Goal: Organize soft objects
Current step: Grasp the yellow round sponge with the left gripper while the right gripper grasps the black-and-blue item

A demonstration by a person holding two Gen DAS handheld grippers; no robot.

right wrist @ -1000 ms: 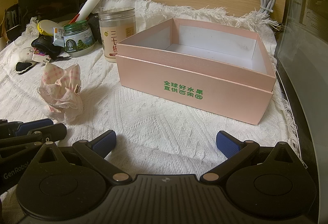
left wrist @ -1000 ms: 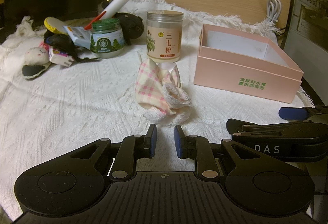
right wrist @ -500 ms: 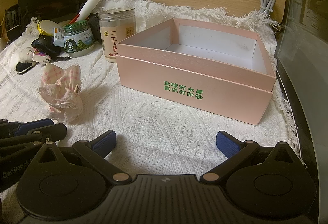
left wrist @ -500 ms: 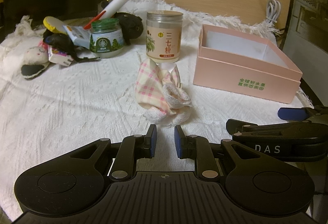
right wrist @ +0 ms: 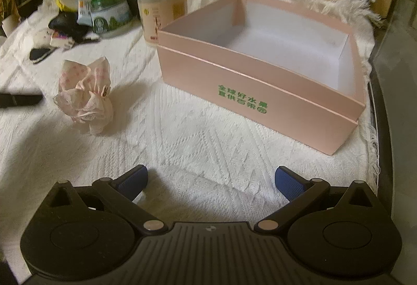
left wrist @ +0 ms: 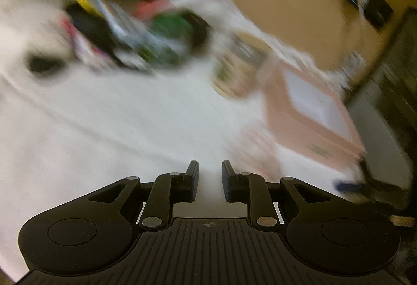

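1. Clearly, the crumpled cloth (right wrist: pixel 84 99) lay left of centre, beside the pink box (right wrist: pixel 258 92).
2. It looked light and floppy; pinching its bunched top seemed best.
3. Left gripper (left wrist: pixel 209 175) stood narrowly parted, empty; right gripper (right wrist: pixel 211 180) gaped wide, empty.

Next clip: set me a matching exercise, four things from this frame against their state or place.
Things:
1. pink cardboard box
2. crumpled pink checked cloth
3. right gripper
4. tall clear jar with a beige label

States or places:
A. jaws wide apart, nothing between them
B. empty, white inside
C. upright behind the box's left corner
D. lying loose on the white tablecloth

Pairs: 1-B, 2-D, 3-A, 4-C
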